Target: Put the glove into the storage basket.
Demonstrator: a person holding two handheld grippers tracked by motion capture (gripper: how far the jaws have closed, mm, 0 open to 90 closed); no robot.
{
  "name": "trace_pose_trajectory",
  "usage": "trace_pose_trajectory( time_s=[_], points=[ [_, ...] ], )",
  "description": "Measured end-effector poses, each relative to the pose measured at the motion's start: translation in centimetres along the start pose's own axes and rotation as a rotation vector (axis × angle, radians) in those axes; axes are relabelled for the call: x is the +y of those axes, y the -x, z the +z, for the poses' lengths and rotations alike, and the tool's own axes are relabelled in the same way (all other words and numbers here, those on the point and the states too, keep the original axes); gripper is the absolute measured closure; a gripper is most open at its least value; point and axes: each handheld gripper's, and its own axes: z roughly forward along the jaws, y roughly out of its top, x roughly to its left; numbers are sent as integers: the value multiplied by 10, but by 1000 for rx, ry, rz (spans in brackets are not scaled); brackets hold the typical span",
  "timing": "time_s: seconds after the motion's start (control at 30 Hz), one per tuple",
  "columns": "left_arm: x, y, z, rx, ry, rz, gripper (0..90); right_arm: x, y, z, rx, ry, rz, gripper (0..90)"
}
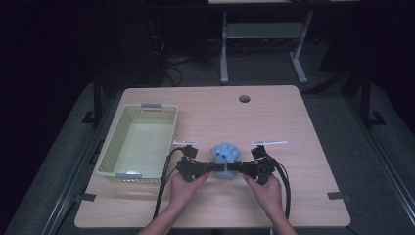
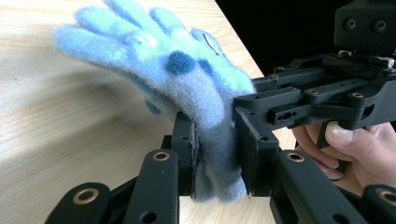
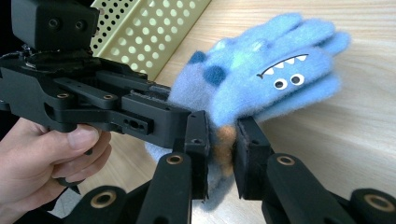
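A fuzzy blue glove (image 1: 225,152) is held just above the table (image 1: 274,117) near its front middle, fingers pointing away from the person. Both grippers clamp its cuff side by side. In the left gripper view the left gripper (image 2: 215,154) is shut on the greyish cuff, and the glove (image 2: 163,60) shows dark blue spots. From the right gripper view the right gripper (image 3: 222,149) is shut on the cuff too, and the glove (image 3: 275,79) shows a monster face with eyes and teeth. I cannot tell whether this is one glove or a pair.
A pale yellow perforated basket (image 1: 108,155) stands empty on the table's left side, close to the left hand. Two white strips (image 1: 185,142) (image 1: 269,142) lie on the table beyond the grippers. A round hole (image 1: 244,98) sits near the far edge.
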Motion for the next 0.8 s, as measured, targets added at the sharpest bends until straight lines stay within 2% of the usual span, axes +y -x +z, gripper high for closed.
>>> trace_pose_trajectory(
  time_s=[0.07, 0.1, 0.13, 0.27, 0.4, 0.47, 0.8],
  points=[
    [0, 0, -2, -4, -1, 3, 699, 1, 0, 0, -1, 2, -6, 774],
    [1, 1, -3, -4, 2, -14, 699, 1, -1, 0, 1, 4, -5, 774],
    [1, 0, -5, -8, 1, -5, 699, 2, -2, 0, 3, 3, -4, 774],
    [2, 2, -9, -11, 9, -12, 699, 5, -6, -1, 7, 0, -5, 774],
    [5, 4, -14, -10, 13, 10, 699, 8, -10, 0, 21, 10, -16, 773],
    [5, 4, -16, -12, 14, -2, 698, 9, -12, -1, 24, 8, -14, 772],
    [11, 7, -23, -13, 18, 22, 698, 14, -15, -2, 39, 15, -15, 771]
  ],
)
